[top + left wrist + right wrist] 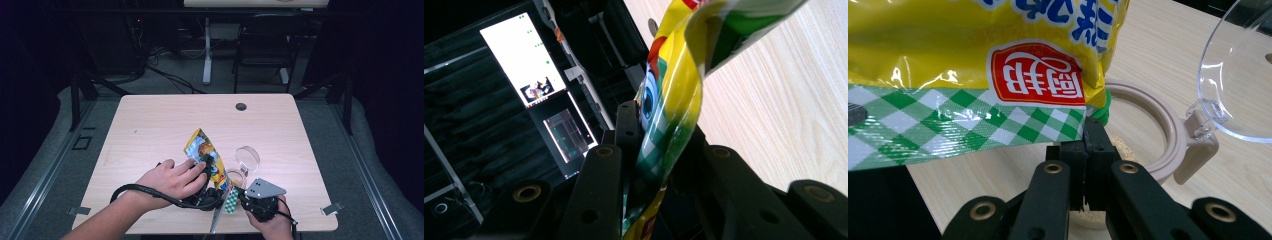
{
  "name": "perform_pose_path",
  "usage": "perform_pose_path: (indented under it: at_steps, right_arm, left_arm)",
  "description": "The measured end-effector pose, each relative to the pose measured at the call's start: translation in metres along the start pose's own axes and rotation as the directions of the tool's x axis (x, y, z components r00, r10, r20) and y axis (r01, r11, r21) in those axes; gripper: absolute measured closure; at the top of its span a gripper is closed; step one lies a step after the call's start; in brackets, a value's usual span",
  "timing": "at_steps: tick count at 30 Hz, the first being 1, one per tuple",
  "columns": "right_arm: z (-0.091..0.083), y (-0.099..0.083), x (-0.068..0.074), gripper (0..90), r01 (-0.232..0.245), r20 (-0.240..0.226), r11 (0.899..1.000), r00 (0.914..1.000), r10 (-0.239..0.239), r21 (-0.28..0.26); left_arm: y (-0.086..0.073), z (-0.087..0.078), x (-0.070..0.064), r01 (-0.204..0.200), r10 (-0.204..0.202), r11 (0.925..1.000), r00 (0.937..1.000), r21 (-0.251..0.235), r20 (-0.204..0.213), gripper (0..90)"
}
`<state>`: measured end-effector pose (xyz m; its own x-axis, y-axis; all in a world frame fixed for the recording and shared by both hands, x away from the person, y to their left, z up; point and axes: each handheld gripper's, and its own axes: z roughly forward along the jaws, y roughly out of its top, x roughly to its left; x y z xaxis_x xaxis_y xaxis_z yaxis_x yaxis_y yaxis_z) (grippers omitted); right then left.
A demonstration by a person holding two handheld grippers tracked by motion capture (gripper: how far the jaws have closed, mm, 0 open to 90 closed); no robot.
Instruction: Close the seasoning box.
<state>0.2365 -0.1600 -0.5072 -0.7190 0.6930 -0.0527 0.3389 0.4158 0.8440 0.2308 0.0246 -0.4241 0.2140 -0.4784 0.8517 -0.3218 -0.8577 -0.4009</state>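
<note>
The pale wooden counter [150, 130] carried the work near its front edge. There a yellow foil snack bag with a green-checked seal [206, 152] was held tilted above a beige round jar with a clear hinged lid standing open [240, 172]. The left gripper [202, 167] had its jaws pinching the bag's side; the right gripper [1087, 150] had its jaws pressed on the sealed corner. The step appeared to be tearing the seal, which would call for pulling apart steadily. The jar, close beneath, risked being knocked.
</note>
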Motion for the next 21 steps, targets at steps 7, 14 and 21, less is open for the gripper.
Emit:
perform_pose_path:
  at_steps: [7, 14, 21]
  right_arm:
    - [-0.0016, 0.0003, -0.001, 89.4, -0.005, -0.006, 1.0, 1.0, 0.005, -0.003]
    - [-0.0026, 0.0001, 0.0001, 89.4, -0.006, -0.005, 1.0, 1.0, 0.006, -0.006]
    - [-0.0044, -0.0004, -0.0002, 89.4, -0.006, -0.003, 1.0, 1.0, 0.006, -0.004]
  left_arm:
    - [0.0003, -0.0005, 0.0019, 0.001, -0.001, 1.0, 1.0, -0.002, -0.002, 78.2]
    - [0.0003, 0.0002, 0.0023, -0.001, 0.001, 1.0, 1.0, -0.009, -0.007, 78.2]
    - [0.0017, -0.0002, 0.0044, -0.009, 0.009, 0.9999, 0.9999, -0.006, -0.006, 78.3]
